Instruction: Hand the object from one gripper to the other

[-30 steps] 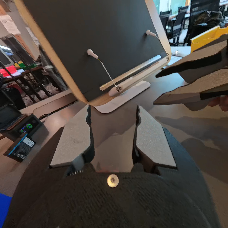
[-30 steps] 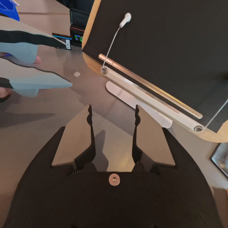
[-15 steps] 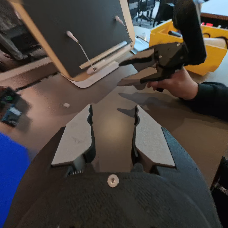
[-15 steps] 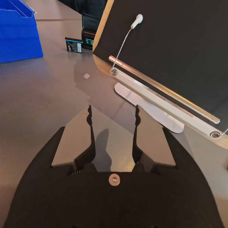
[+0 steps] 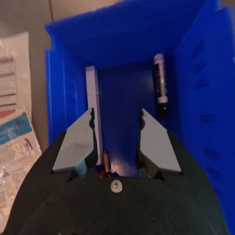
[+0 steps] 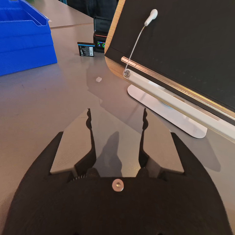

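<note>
the task is sitting at its very start, judging by these views: nothing is being carried by either tool, so the pick-up and the handover are both left to do.

on the left, the left gripper (image 5: 117,111) is hanging over the blue bin (image 5: 198,89), pointing down into it with its jaws spread wide and nothing between them. inside the bin, from left to right, a long white bar (image 5: 92,96) is lying along the left wall, a small orange cylinder (image 5: 106,160) is lying just beside its near end, and a dark tube with white caps (image 5: 160,83) is lying along the right wall. which of these is the object to hand over cannot be told; the view is blurred.

on the right, the right gripper (image 6: 116,111) is waiting over the grey table (image 6: 50,101), jaws likewise released and empty, near a slanted dark board on a white stand (image 6: 178,44), well apart from the bin.
</note>
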Tool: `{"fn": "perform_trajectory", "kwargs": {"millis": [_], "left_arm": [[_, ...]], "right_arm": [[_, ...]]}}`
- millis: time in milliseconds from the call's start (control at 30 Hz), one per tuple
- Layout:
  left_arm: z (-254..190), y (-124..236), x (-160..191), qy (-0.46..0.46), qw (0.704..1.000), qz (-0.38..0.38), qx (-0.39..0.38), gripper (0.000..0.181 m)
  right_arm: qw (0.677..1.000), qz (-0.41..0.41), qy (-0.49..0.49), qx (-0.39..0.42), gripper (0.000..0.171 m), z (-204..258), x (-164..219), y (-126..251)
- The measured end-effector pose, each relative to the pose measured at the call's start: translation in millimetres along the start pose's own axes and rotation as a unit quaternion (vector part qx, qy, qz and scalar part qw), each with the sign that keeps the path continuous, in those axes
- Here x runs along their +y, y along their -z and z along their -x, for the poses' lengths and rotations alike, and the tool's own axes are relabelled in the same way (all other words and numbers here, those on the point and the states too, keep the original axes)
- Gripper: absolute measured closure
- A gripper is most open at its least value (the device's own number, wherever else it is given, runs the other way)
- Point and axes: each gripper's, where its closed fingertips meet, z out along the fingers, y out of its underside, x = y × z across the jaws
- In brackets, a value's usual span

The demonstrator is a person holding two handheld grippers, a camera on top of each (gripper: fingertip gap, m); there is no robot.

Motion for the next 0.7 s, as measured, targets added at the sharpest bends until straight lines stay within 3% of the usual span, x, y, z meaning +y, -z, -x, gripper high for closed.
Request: {"fn": "perform_trajectory", "kwargs": {"millis": [333, 467, 567, 633, 700], "left_arm": [[15, -41, 34, -0.005, 0.992, 0.127, -0.014, 0.103], [17, -48, 27, -0.004, 0.993, 0.115, -0.031, 0.104], [4, -46, 19, 0.023, 0.994, 0.103, 0.012, 0.092], [-16, -39, 11, 0.046, 0.991, 0.095, 0.080, 0.106], [-18, -36, 9, 0.037, 0.991, 0.102, 0.082, 0.107]], "right_arm": [[1.000, -0.002, -0.014, -0.004, 0.090, -6, 1, 0], [1.000, -0.001, -0.013, -0.008, 0.090, -5, 1, -1], [1.000, 0.002, -0.011, -0.011, 0.090, -3, 3, -2], [1.000, 0.002, -0.010, -0.013, 0.090, -2, 2, -2], [1.000, 0.002, -0.009, -0.014, 0.091, -1, 2, -2]]}}
